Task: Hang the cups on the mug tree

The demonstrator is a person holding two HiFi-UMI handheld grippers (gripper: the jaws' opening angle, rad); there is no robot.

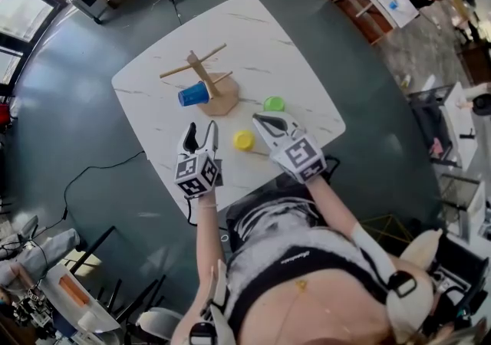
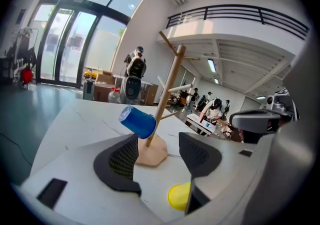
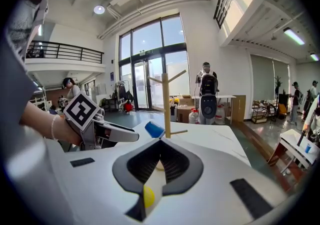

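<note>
Blue cup (image 1: 193, 95): hangs tilted on wooden mug tree (image 1: 205, 79), toward table's (image 1: 307, 67) left edge.
Yellow cup (image 1: 243, 139), green cup (image 1: 274, 103): on table, toward its near edge.
Left gripper (image 1: 202, 130): angled down, jaws spread, empty.
Right gripper (image 1: 261, 118): angled down beside yellow cup, jaws pressed together, empty.

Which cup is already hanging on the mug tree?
The blue cup, hung on the mug tree; the yellow cup and the green cup sit on the table.

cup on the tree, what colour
The cup is blue; clearest in the left gripper view.
</note>
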